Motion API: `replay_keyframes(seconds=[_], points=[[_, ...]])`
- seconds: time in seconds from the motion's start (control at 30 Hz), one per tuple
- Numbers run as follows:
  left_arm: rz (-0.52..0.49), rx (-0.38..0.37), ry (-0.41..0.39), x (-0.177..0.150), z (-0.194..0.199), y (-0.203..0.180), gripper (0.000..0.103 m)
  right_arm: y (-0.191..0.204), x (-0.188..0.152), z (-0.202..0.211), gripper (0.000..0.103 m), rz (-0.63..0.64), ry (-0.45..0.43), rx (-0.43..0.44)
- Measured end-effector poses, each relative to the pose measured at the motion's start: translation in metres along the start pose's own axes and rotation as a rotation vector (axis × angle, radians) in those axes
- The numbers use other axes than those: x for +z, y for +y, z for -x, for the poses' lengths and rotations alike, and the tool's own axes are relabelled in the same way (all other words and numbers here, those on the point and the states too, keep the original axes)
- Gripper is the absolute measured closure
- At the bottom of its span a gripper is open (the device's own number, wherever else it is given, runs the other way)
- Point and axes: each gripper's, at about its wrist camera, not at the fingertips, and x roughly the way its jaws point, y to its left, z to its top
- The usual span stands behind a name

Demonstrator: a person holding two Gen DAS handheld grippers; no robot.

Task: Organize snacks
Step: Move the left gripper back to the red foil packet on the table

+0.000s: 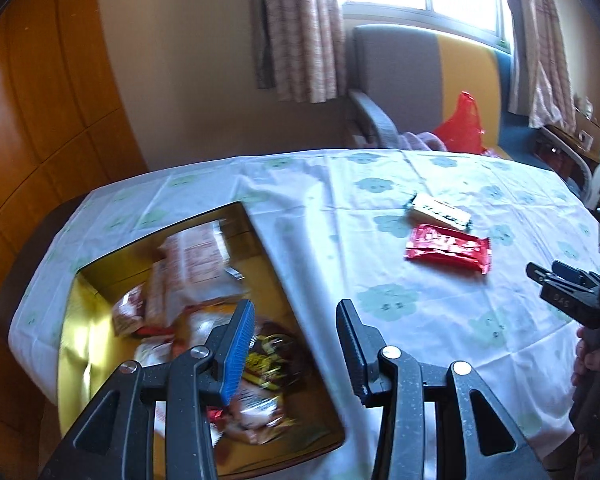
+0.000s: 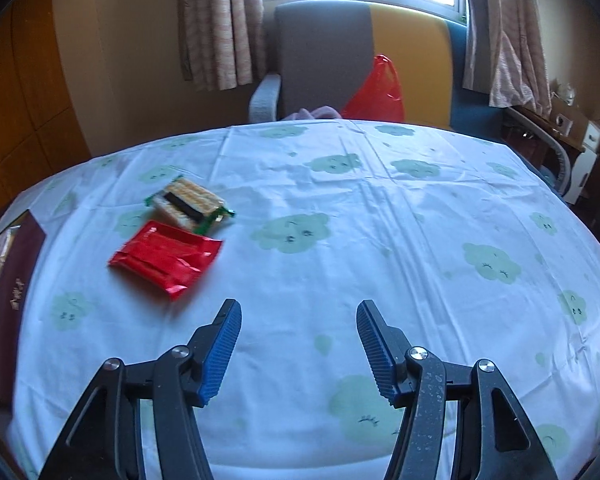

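left gripper [image 1: 296, 312] empty, fingers apart over box [image 1: 260, 248] of snacks [image 1: 196, 264], right gripper [image 2: 298, 312] fingers apart, empty, red packet [image 2: 164, 256] and biscuit packet [image 2: 190, 202] touching on tablecloth [image 2: 380, 220]

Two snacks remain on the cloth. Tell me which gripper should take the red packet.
Probably right. The right gripper is open, empty and faces the red packet across bare cloth; the left gripper is over the box.
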Motion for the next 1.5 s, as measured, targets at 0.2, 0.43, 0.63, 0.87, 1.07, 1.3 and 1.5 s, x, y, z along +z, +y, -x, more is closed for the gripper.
replay_keyframes(seconds=[0.2,0.43,0.63,0.87,1.07,1.3,1.5], points=[[-0.034,-0.048,0.017,0.011,-0.011,-0.025,0.060,-0.013,-0.007,-0.017,0.042,-0.009,0.029,-0.036],[-0.062,-0.084,0.039,0.015,-0.023,-0.047,0.060,-0.013,-0.013,-0.020,0.036,-0.007,0.023,-0.021],[-0.066,-0.114,0.073,0.017,-0.034,-0.061,0.060,-0.012,-0.014,-0.021,0.032,-0.005,0.016,-0.011],[-0.071,-0.138,0.107,0.020,-0.047,-0.074,0.060,-0.012,-0.014,-0.022,0.029,-0.007,0.011,0.001],[-0.010,-0.219,0.187,0.034,-0.073,-0.089,0.060,-0.012,-0.014,-0.022,0.026,-0.009,0.007,0.014],[0.092,-0.299,0.281,0.064,-0.122,-0.117,0.060,-0.014,-0.015,-0.023,0.022,-0.020,0.001,0.045],[0.214,-0.314,0.397,0.077,-0.173,-0.134,0.055,-0.016,-0.014,-0.023,0.017,-0.029,-0.003,0.079]])
